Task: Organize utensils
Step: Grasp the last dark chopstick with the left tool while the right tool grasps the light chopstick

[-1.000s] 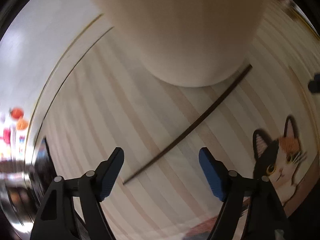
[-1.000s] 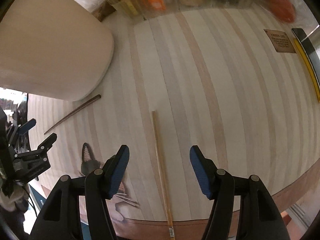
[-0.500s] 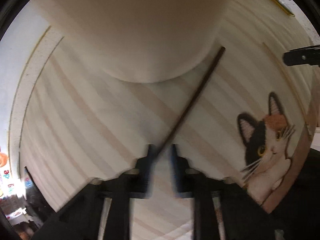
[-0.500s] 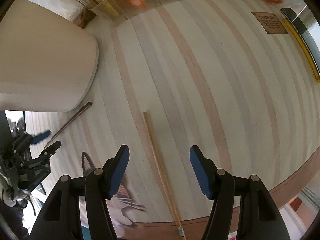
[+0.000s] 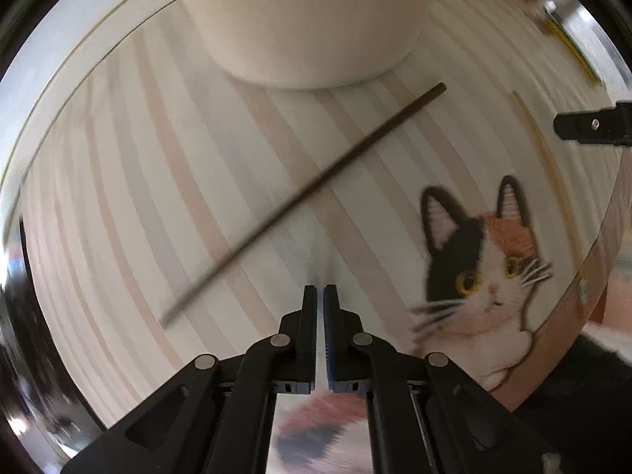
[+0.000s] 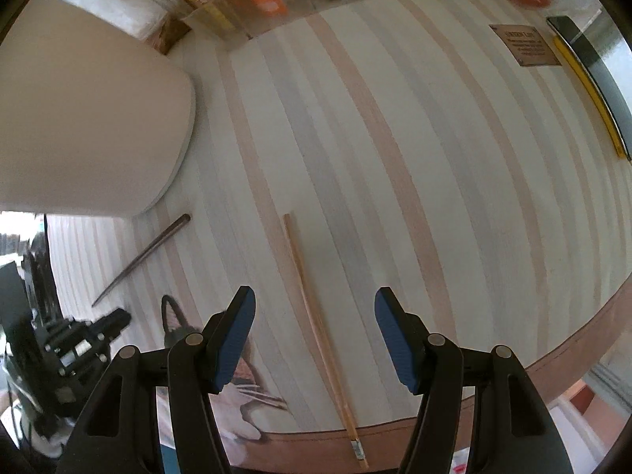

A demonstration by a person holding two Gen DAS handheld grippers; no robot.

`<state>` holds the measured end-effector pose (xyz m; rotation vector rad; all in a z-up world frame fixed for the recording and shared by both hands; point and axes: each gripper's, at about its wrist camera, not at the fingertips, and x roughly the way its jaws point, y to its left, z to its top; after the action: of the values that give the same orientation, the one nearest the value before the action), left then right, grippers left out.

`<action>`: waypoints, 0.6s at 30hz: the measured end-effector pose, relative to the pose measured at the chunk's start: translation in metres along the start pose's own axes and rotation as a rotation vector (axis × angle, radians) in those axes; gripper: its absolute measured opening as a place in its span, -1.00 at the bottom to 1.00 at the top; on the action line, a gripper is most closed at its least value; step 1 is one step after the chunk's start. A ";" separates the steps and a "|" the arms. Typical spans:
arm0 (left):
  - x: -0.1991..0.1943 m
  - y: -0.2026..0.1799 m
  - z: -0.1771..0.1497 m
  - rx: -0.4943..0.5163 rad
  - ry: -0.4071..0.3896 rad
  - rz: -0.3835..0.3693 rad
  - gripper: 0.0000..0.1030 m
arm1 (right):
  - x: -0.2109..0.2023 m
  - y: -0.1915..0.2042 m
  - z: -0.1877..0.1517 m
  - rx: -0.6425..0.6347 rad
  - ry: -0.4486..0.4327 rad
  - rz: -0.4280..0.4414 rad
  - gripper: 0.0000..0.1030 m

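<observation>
On your mat [image 6: 355,158], the big pot [image 6: 79,118] stands far left. 1 chopstick [image 6: 138,262] lies just before the pot; the other chopstick [image 6: 316,316] lies right of it, well apart.

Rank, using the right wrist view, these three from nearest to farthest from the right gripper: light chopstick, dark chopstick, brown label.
1. Light chopstick, between the right gripper's fingers.
2. Dark chopstick, off left.
3. Brown label, far upper right.

The left gripper [image 5: 320,296] is pointed straight down with its jaws closed on nothing; the right gripper [image 6: 315,322] is held with jaws parted.
</observation>
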<state>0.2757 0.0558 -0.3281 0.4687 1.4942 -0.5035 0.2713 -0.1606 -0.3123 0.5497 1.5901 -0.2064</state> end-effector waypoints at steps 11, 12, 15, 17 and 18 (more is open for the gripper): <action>-0.030 0.065 0.011 -0.444 -0.213 0.013 -0.14 | -0.005 -0.011 0.007 -0.030 -0.029 0.037 0.26; -0.026 0.070 0.017 -0.438 -0.202 0.023 -0.14 | -0.006 -0.010 0.008 -0.035 -0.033 0.040 0.26; -0.011 0.073 0.026 -0.398 -0.135 0.080 -0.14 | -0.008 -0.004 0.006 -0.060 -0.042 0.037 0.26; 0.000 0.068 0.023 -0.357 -0.081 0.098 -0.12 | -0.009 -0.001 0.004 -0.070 -0.044 0.042 0.26; 0.000 0.060 0.022 -0.341 -0.093 0.104 -0.13 | -0.009 0.000 0.002 -0.073 -0.044 0.043 0.26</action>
<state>0.3282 0.0914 -0.3279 0.2493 1.4227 -0.1799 0.2733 -0.1637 -0.3034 0.5189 1.5351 -0.1268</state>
